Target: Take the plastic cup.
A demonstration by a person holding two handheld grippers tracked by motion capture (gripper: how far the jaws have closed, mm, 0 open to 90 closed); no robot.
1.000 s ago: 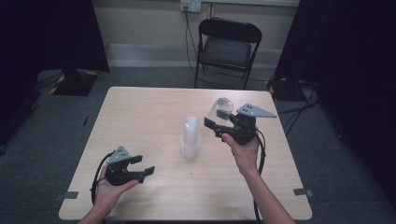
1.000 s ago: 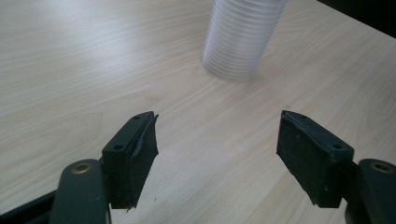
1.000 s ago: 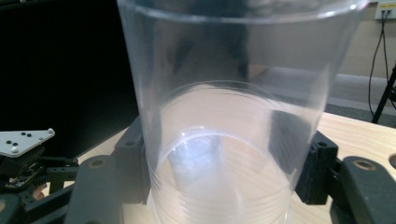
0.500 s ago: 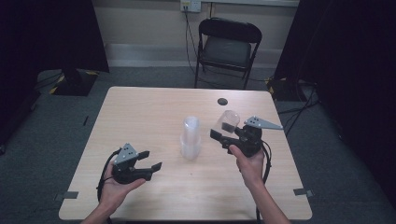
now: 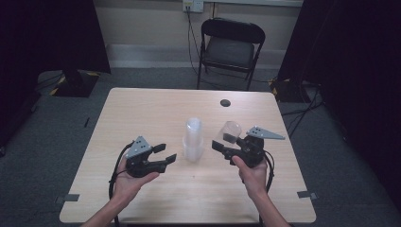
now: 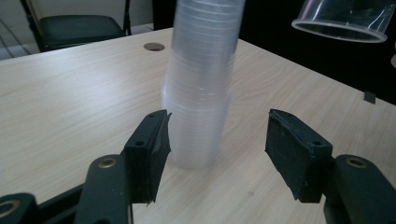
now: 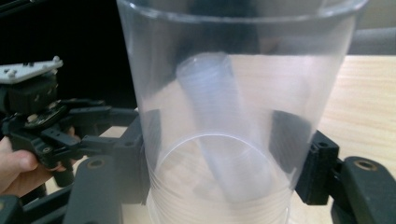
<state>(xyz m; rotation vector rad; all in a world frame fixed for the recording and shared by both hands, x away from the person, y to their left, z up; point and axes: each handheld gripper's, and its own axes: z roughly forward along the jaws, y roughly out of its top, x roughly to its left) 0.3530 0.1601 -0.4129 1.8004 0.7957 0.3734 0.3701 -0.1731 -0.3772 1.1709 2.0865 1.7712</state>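
Right gripper (image 5: 221,147) has lowered its clear plastic cup (image 5: 228,132) beside the tall stack of clear plastic cups (image 5: 192,140); left gripper (image 5: 165,152) advanced, jaws closing.
Right jaws clamp the cup; left jaws apart, empty: centre them on the stack's base before squeezing.

clear cup (image 7: 233,116), black pads (image 6: 152,149) — pale wood table (image 5: 142,113)

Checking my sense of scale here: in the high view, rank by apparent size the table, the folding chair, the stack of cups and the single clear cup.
1. table
2. folding chair, though it stands farther off
3. stack of cups
4. single clear cup
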